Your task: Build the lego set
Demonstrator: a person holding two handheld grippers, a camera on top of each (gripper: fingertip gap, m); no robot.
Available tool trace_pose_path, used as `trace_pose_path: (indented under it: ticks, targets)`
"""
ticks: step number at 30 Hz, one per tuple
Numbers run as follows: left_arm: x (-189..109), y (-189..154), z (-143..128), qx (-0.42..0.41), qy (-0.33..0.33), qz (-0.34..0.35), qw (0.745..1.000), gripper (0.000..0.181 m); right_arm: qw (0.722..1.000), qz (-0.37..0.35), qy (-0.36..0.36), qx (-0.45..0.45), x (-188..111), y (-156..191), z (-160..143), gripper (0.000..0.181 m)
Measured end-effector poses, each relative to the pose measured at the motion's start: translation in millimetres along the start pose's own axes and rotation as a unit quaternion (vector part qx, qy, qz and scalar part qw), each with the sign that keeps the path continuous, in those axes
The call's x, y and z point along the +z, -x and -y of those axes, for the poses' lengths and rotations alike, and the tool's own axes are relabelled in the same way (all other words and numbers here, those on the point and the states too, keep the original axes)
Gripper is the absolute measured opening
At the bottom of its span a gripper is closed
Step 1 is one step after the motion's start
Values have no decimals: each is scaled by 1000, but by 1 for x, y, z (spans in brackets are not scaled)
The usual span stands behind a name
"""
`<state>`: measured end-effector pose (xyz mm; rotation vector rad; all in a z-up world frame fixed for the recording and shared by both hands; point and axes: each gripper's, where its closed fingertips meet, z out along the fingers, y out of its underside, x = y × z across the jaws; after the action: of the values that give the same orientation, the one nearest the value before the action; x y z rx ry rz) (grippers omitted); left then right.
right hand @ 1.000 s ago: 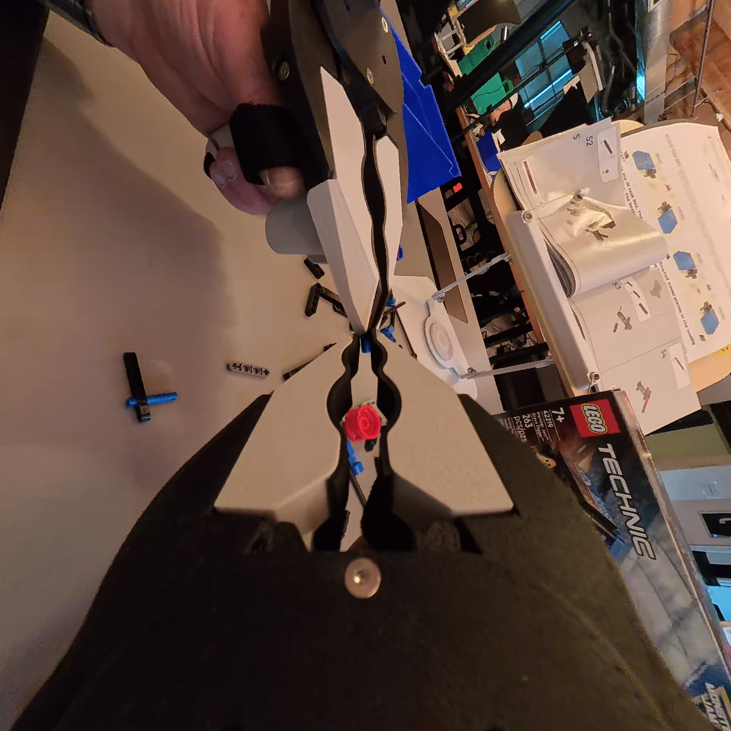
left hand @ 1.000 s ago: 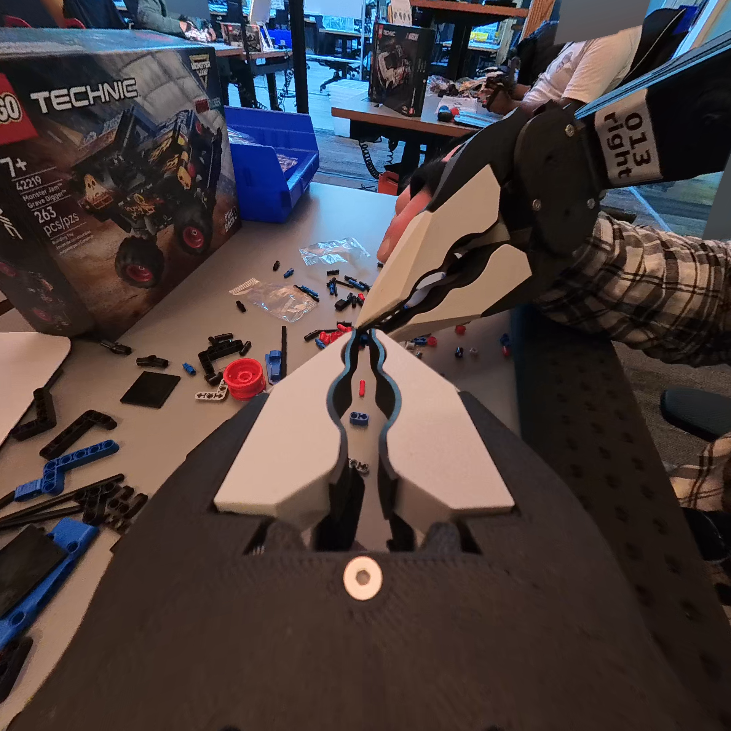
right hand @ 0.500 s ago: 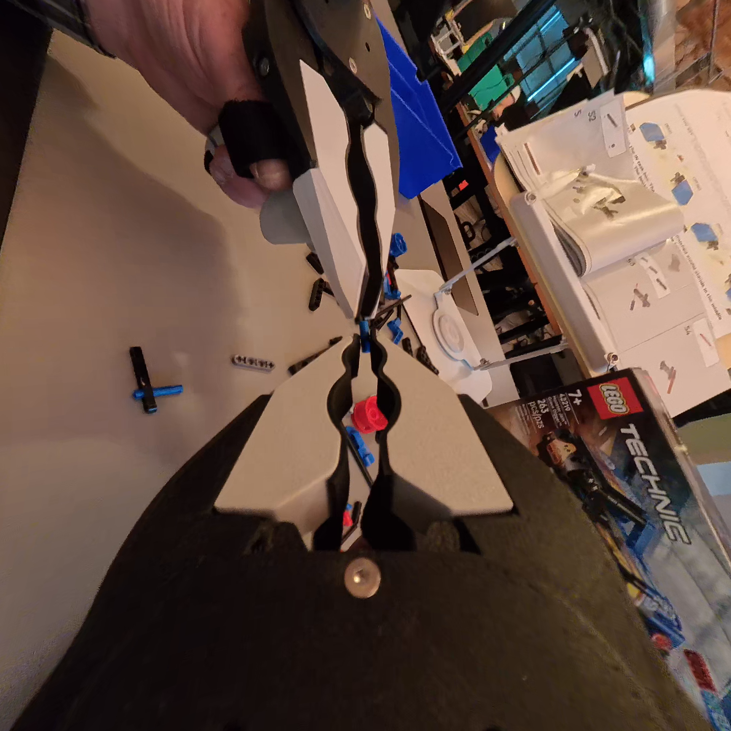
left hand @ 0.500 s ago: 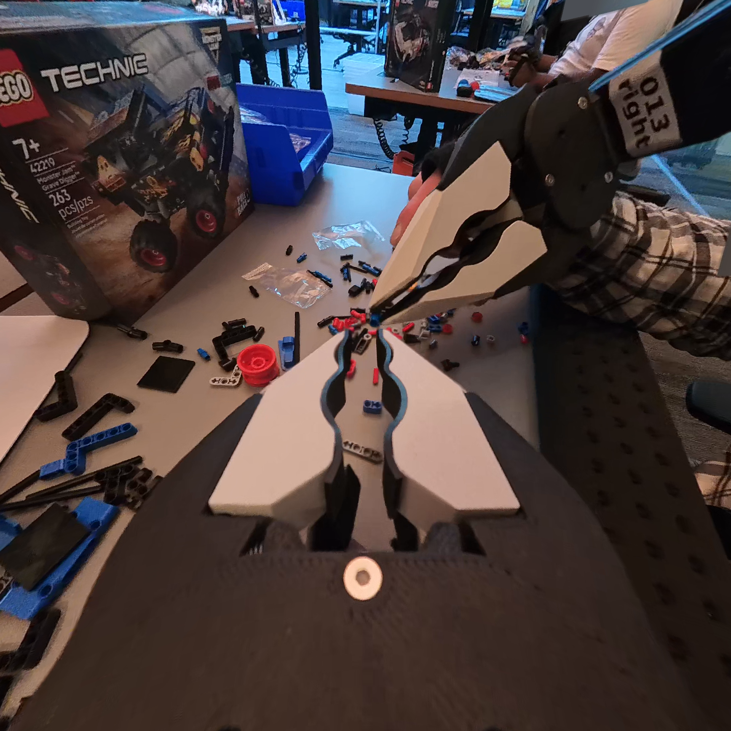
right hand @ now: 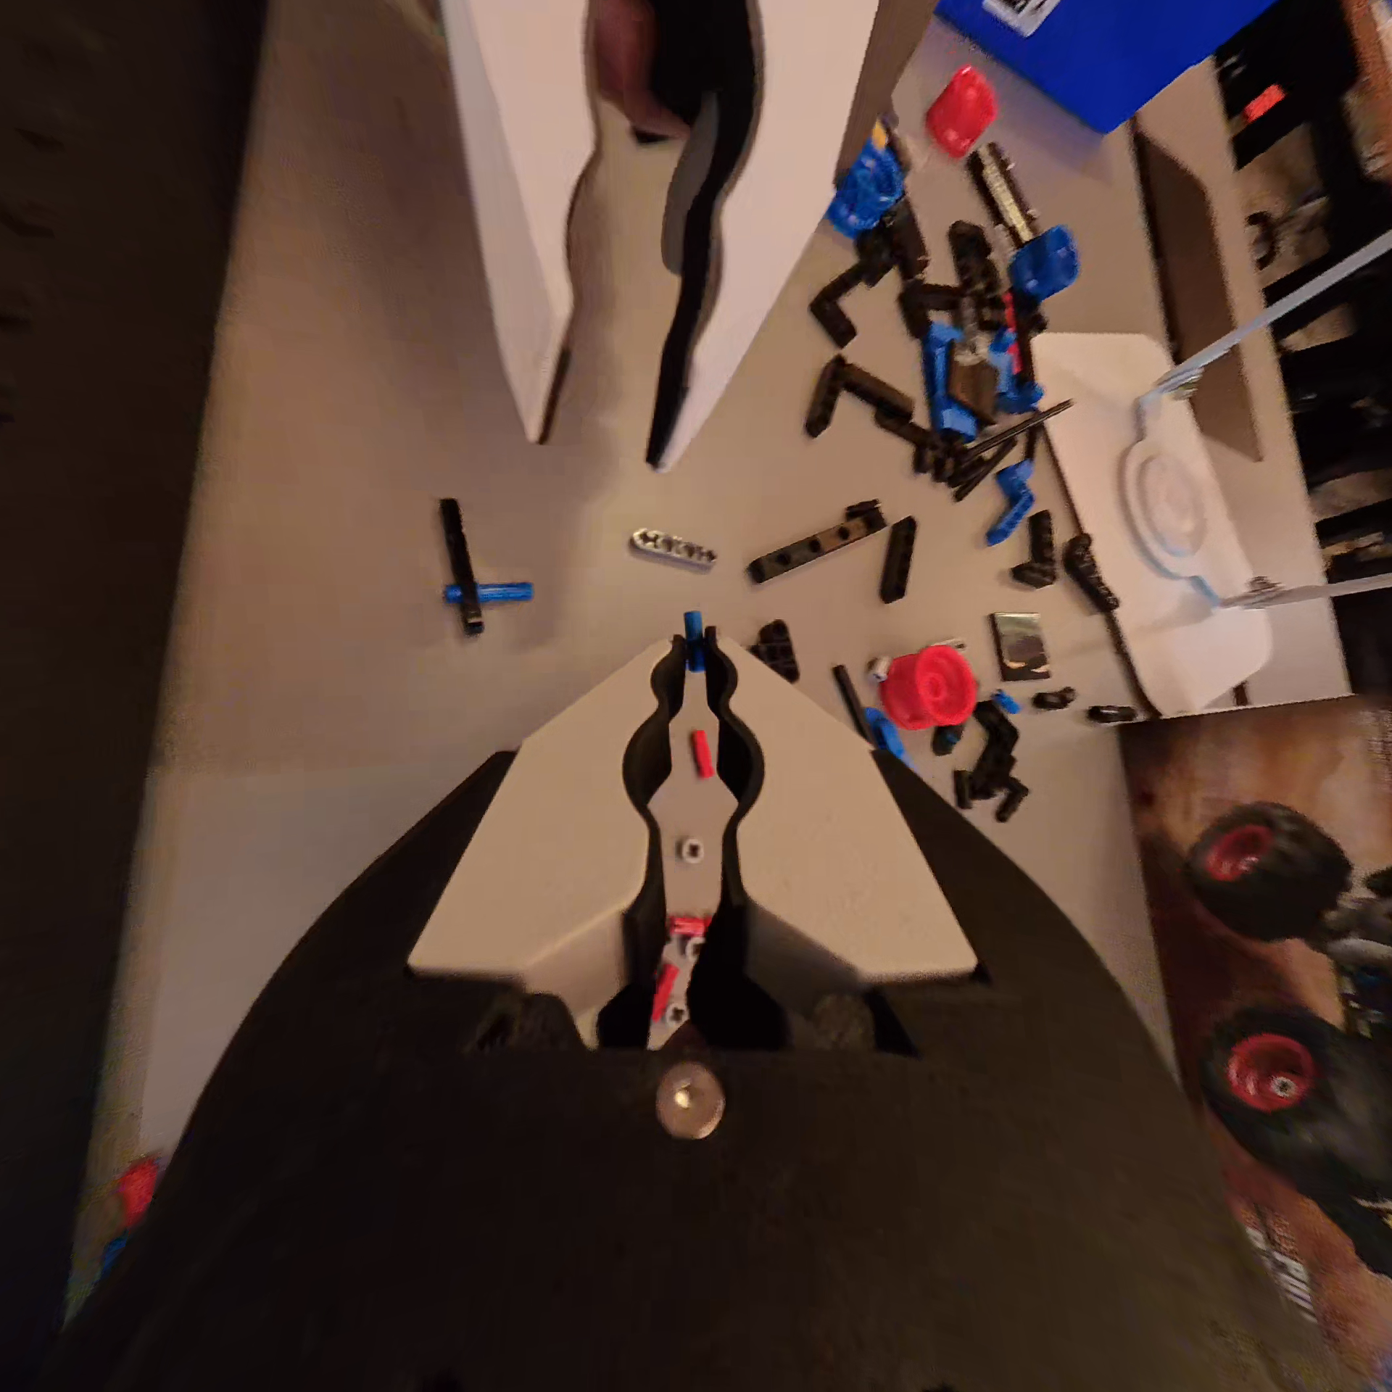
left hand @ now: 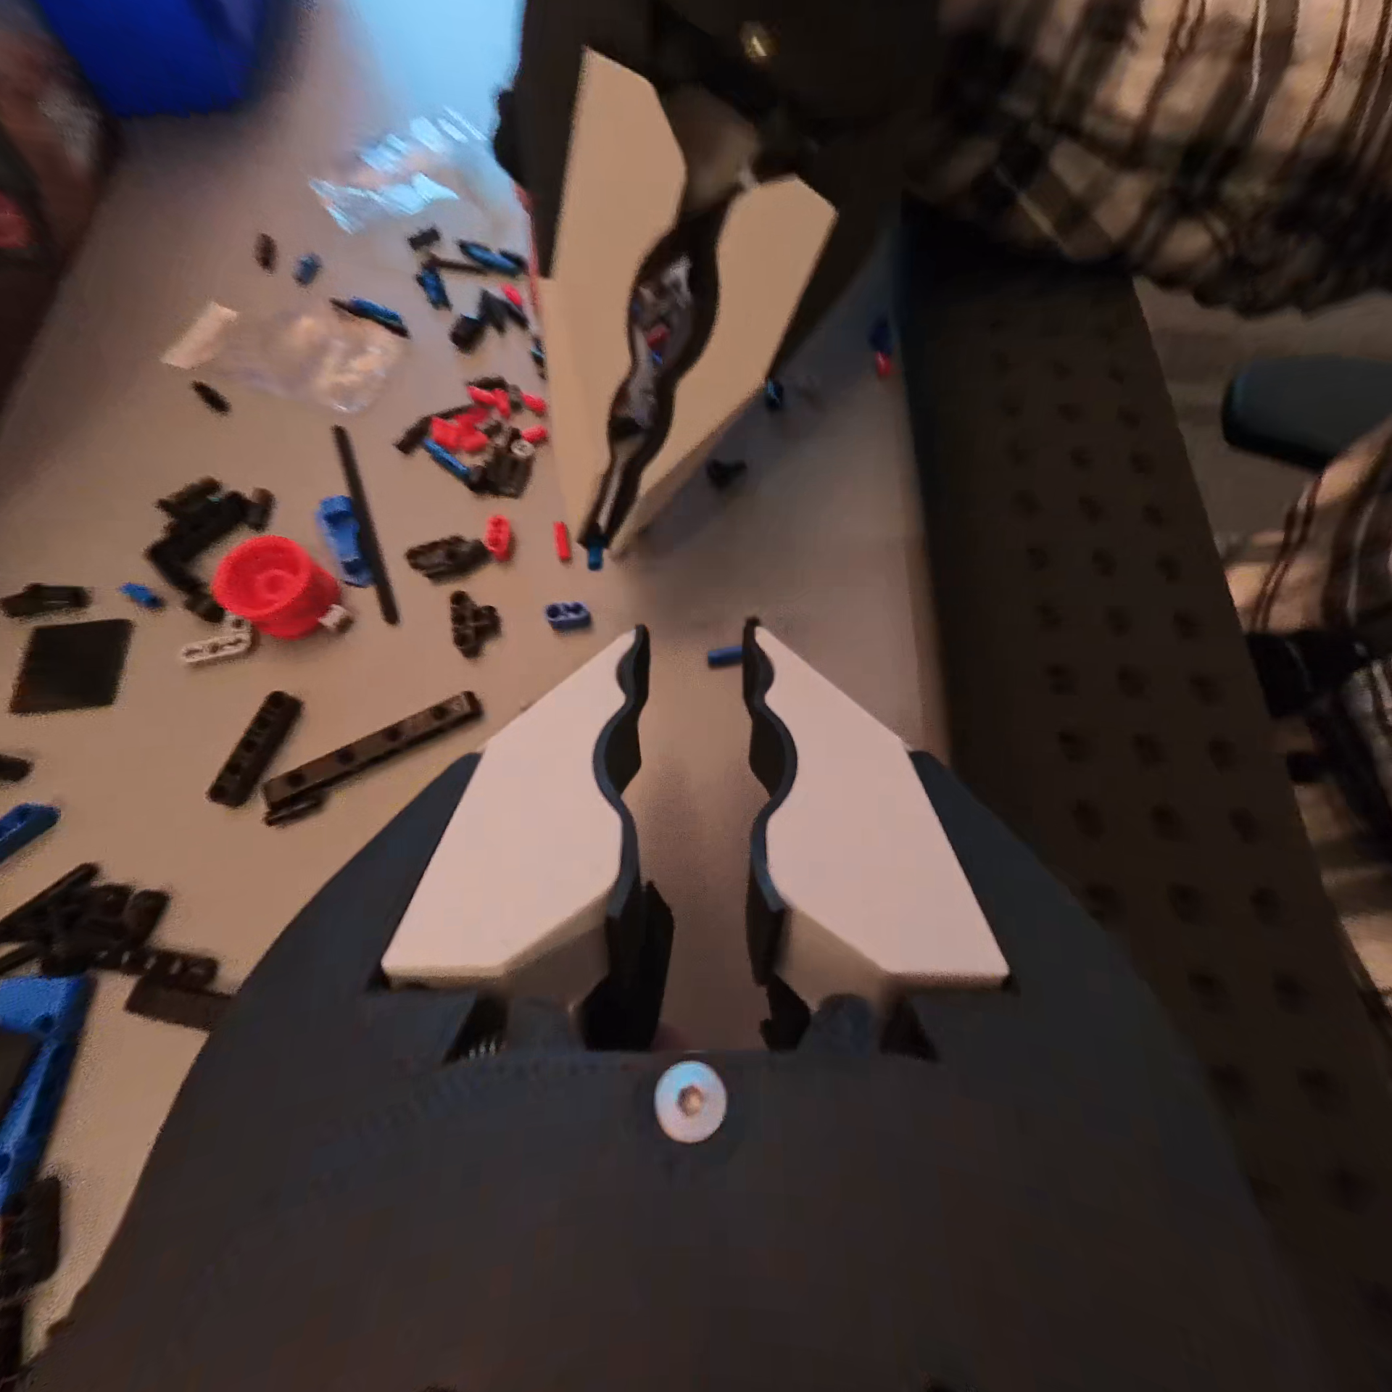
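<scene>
On the surface [right hand: 361,678], right view only: a black beam with blue axle [right hand: 468,576].
Right hand-held gripper [right hand: 693,639]: closed on blue pin [right hand: 693,640].
Left hand-held gripper [left hand: 694,633]: half a second ago nearly closed, now parted, empty.

Left hand-held gripper [left hand: 694,640]: matte black, coarse-textured body widening toward the camera, with one silver screw and washer [left hand: 690,1103] centred near the finger roots. Two pale grey wedge-shaped fingers [left hand: 527,836], each lined on the inner face with a wavy black pad. Right hand-held gripper [right hand: 691,640]: same build, black shell, grey fingers [right hand: 836,851], scalloped black pads, single silver screw [right hand: 689,1098]. Person wears a plaid sleeve [left hand: 1175,128] in cream and dark checks.
</scene>
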<state>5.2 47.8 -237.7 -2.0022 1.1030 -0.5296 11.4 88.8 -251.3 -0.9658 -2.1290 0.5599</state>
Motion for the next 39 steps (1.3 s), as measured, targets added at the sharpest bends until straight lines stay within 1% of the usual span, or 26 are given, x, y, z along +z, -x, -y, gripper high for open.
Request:
trace_pose_path:
  ticks: [2, 5, 9, 12, 15, 21, 27, 33, 39]
  targets:
    - [8, -10, -10, 20, 32, -16, 999, 22, 1000, 18, 5, 4, 2, 6, -2, 1]
    - [18, -20, -19, 36, 62, -33, 997, 22, 999, 43, 13, 11, 4, 14, -5, 2]
    - [28, -21, -30, 51, 96, -28, 994, 21, 998, 58, 21, 11, 7, 20, -7, 2]
    - [34, -23, -36, 58, 111, -28, 992, 14, 997, 67, 25, 14, 9, 23, -9, 2]
    - [37, -22, -35, 62, 110, -24, 992, 2, 996, 75, 32, 19, 10, 26, -12, 2]
    - [35, -17, -37, 62, 114, -13, 991, 1, 994, 94, 49, 28, 14, 32, -18, 2]
    - [30, -11, -34, 62, 107, 1, 992, 1, 993, 99, 47, 49, 16, 32, -18, 3]
    - [27, -5, -31, 62, 96, 16, 993, 1, 991, 102, 45, 76, 14, 29, -19, 11]
    - [22, 5, -22, 58, 69, 42, 995, 1, 991, 94, 38, 85, 12, 24, -20, 23]
